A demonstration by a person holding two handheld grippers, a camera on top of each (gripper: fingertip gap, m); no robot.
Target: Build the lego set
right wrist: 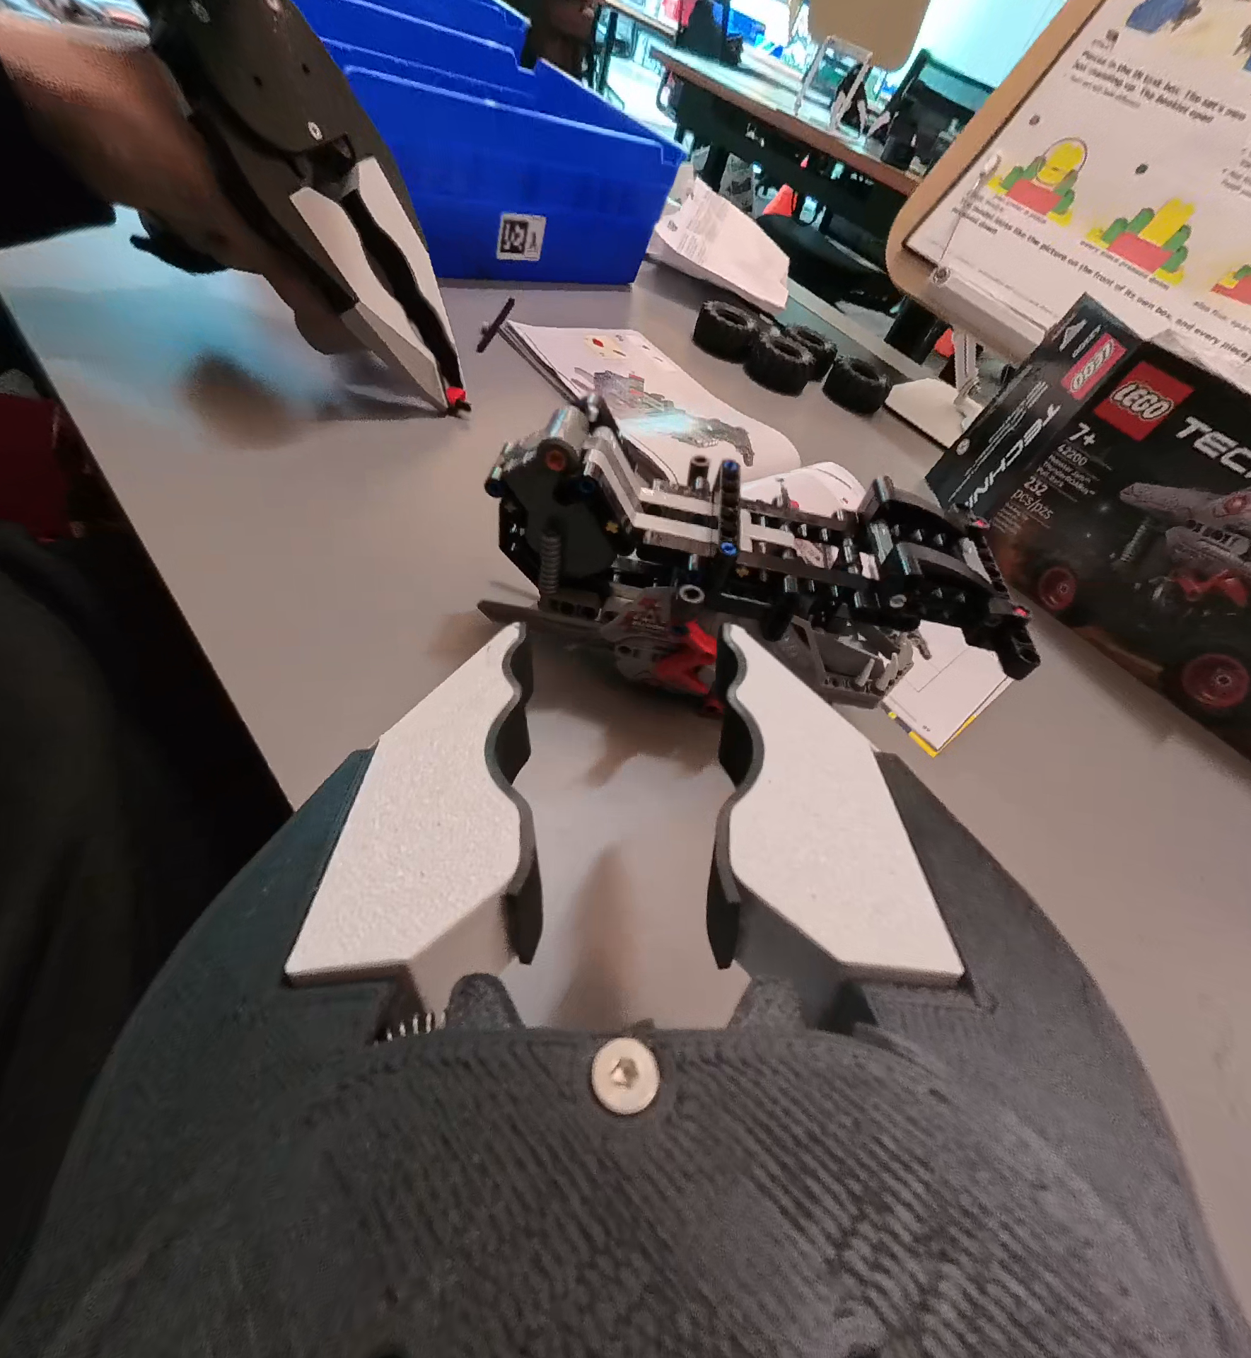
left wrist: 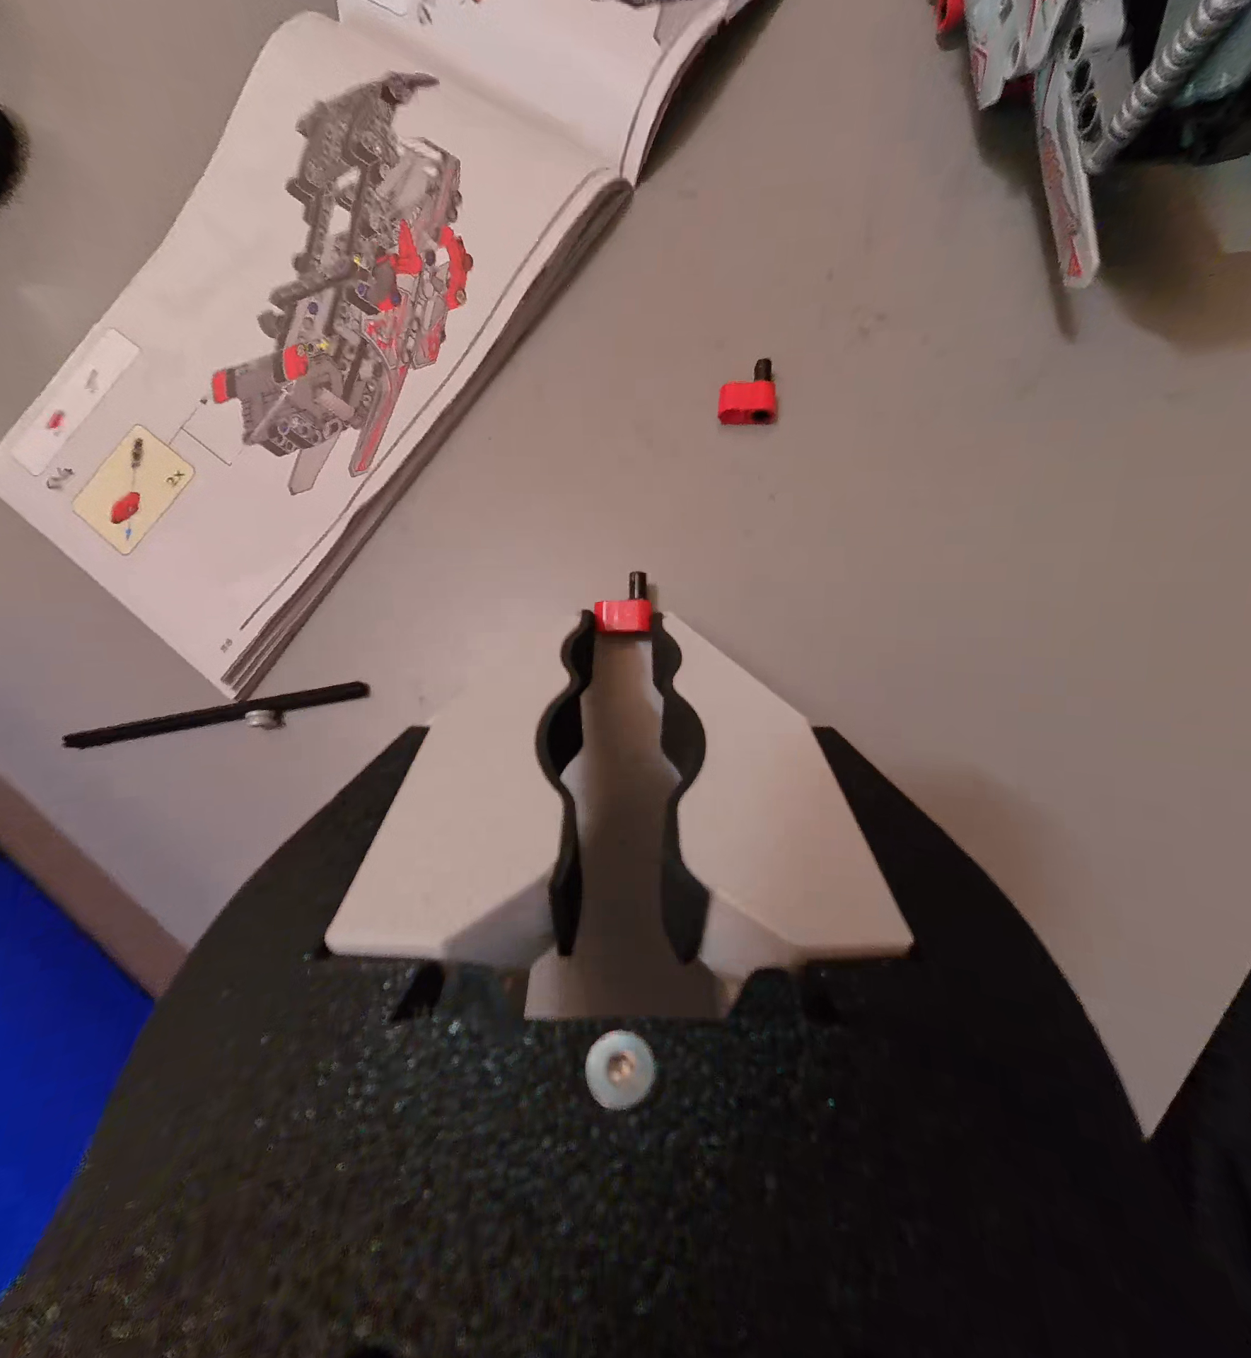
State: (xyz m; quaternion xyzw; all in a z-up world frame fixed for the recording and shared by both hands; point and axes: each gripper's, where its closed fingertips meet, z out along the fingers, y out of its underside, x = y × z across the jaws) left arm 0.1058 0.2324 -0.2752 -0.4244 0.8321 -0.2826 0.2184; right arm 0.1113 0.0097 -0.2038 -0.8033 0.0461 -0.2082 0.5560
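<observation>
My left gripper [left wrist: 623, 624] pinches a small red piece [left wrist: 622, 616] with a black pin [left wrist: 637, 584] at its tips, jaws narrowed onto it just above the grey tabletop [left wrist: 901, 588]. A second red piece [left wrist: 746, 402] lies apart, near the open instruction booklet [left wrist: 299, 353]. My right gripper [right wrist: 622, 661] holds nothing, jaws wide, its tips close in front of the half-built truck model [right wrist: 747, 558], beside the set's box [right wrist: 1158, 514].

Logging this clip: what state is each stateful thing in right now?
Left gripper: shut on red piece.
Right gripper: open, empty.
Second red piece: loose on table.
Manual: open.
Model: partly built, wheels off.
Axle: lying flat.
</observation>
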